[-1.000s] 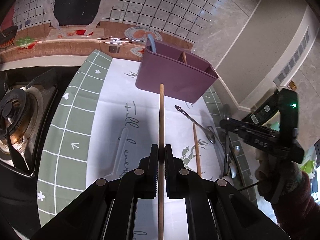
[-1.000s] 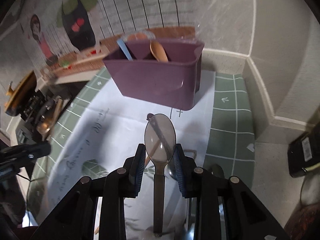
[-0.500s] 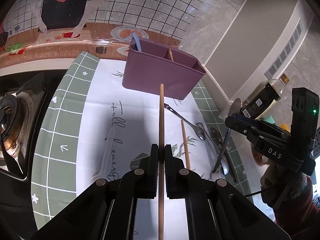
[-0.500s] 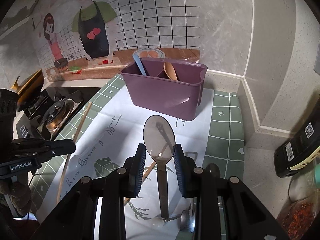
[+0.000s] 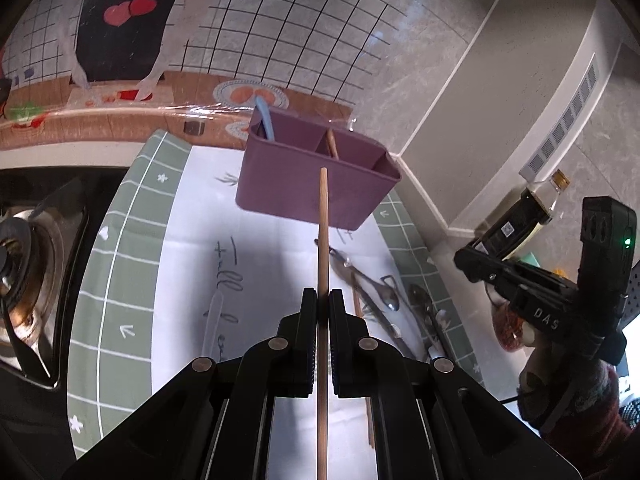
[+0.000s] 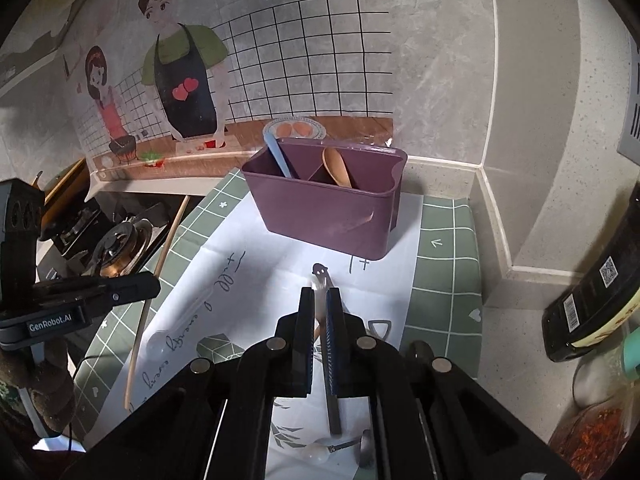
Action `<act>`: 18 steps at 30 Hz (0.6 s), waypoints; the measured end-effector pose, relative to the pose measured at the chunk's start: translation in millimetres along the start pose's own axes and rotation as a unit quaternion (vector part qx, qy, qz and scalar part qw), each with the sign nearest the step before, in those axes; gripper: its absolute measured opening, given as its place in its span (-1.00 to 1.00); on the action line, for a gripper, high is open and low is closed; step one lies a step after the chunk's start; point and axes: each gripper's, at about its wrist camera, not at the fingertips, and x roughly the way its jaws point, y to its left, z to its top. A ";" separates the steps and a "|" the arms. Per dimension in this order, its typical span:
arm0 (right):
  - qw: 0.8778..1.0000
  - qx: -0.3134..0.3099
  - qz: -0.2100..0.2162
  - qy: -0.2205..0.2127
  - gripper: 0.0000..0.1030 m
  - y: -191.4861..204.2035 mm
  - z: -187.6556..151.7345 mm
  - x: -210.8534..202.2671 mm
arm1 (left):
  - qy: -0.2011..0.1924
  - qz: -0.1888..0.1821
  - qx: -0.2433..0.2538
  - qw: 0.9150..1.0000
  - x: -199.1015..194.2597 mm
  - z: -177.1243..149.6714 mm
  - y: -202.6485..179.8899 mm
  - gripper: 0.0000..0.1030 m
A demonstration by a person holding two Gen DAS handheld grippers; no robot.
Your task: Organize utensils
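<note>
Two utensils inside purple caddy

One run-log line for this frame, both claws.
left claw: shut on chopstick | right claw: shut on metal utensil | purple caddy: ahead, neither item in yet

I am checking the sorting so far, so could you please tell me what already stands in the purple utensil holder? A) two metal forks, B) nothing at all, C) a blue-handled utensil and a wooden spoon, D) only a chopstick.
C: in the right wrist view the purple utensil holder has a blue-handled utensil in its left compartment and a wooden spoon in the next one.
</note>
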 end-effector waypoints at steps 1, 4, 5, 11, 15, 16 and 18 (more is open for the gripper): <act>1.000 0.000 0.002 0.002 -0.88 -1.2 0.3 1.3 | 0.000 0.000 0.001 1.000 0.7 0.9 -0.4 -0.89; 1.000 -0.001 0.014 0.020 -0.85 -7.2 0.4 10.9 | 0.002 0.002 -0.001 1.000 2.3 1.7 1.1 -0.89; 0.999 -0.004 0.024 0.029 -0.84 -7.0 -0.6 14.5 | 0.003 0.003 -0.004 1.000 2.8 1.2 2.7 -0.89; 0.991 -0.038 0.094 0.086 -0.38 4.2 -6.0 61.8 | 0.008 0.028 -0.030 0.999 1.0 -8.0 23.5 -0.89; 0.982 -0.122 0.099 0.104 -0.38 32.5 -3.1 96.4 | 0.008 0.050 -0.061 0.997 -7.5 -16.0 45.3 -0.89; 0.978 -0.150 0.094 0.109 -0.38 41.1 -2.5 107.1 | 0.007 0.054 -0.068 0.996 -9.7 -17.4 50.1 -0.89; 0.971 -0.188 0.087 0.120 -0.38 51.8 -1.9 125.3 | 0.006 0.063 -0.078 0.995 -13.7 -20.3 57.6 -0.89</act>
